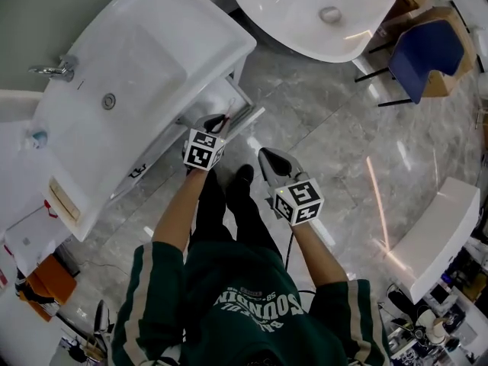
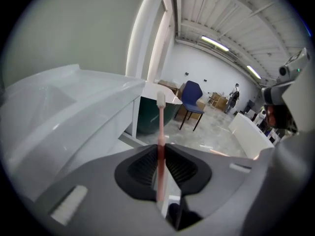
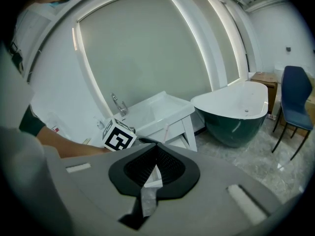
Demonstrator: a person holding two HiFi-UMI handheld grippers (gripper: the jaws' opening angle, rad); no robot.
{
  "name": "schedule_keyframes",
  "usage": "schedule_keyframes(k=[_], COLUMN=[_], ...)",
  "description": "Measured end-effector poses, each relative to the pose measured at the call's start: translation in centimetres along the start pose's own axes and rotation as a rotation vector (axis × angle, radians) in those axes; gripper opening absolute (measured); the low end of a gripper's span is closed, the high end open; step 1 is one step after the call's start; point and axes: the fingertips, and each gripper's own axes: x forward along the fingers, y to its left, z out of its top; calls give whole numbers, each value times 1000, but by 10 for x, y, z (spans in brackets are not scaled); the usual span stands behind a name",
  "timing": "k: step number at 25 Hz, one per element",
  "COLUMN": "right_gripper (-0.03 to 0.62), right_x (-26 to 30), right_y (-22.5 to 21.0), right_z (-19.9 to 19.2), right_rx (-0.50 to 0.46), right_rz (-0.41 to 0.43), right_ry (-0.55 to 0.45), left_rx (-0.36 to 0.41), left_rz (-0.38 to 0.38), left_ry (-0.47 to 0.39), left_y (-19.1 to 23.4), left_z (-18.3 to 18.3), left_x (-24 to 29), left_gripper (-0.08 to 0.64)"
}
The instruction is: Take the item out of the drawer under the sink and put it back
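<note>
- Our left gripper (image 2: 161, 149) is clamped on the toothbrush (image 2: 161, 127) at the handle. The white head stands up clear of the jaws.
- The toothbrush is out of the open drawer (image 1: 229, 96) under the sink (image 1: 145, 59), held just at the drawer's front.
- We judge the step in hand to be the return to the drawer. We should keep the grip firm, tilt the handle flat, clear the sink's lower edge and let go only once it lies inside.
- Our right gripper (image 3: 156, 149) has its jaws narrow with nothing between them. It hangs well apart from the drawer and can push it shut afterwards.
- The cubes carry black square markers, not words.
- The white print on the green sweatshirt (image 1: 252, 311) is upside down and creased, so we cannot read it whole.
- A small dark label on the sink's side is too small to read.
</note>
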Motion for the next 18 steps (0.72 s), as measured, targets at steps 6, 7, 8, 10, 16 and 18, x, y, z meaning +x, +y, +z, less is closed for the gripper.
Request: schedule_keyframes(k=[6,7,8,10,16,18], right_gripper=[2,2,2,2,2,2], right_x=[3,4,5,7,14,17], right_y=[-30,-34,-38,-44,-58,-65], right_z=[-15,-18,-21,-28,-48,-51], right_rx=[63,70,75,81,107,115], right_rz=[-18,-19,-19,-18,-22,-28], right_ry=[14,20,28,44,89,95], left_rx=[-109,-129,-141,-144,-163,-176], left_rz=[39,44,49,59,94,123], left_ry=[19,26,37,67,116,143], left_y=[22,27,32,40,60,69], left_z=[-13,-17,-21,-29,-48,-55], left_x=[42,49,56,71,104,115], left_gripper=[101,101,101,101,101,101])
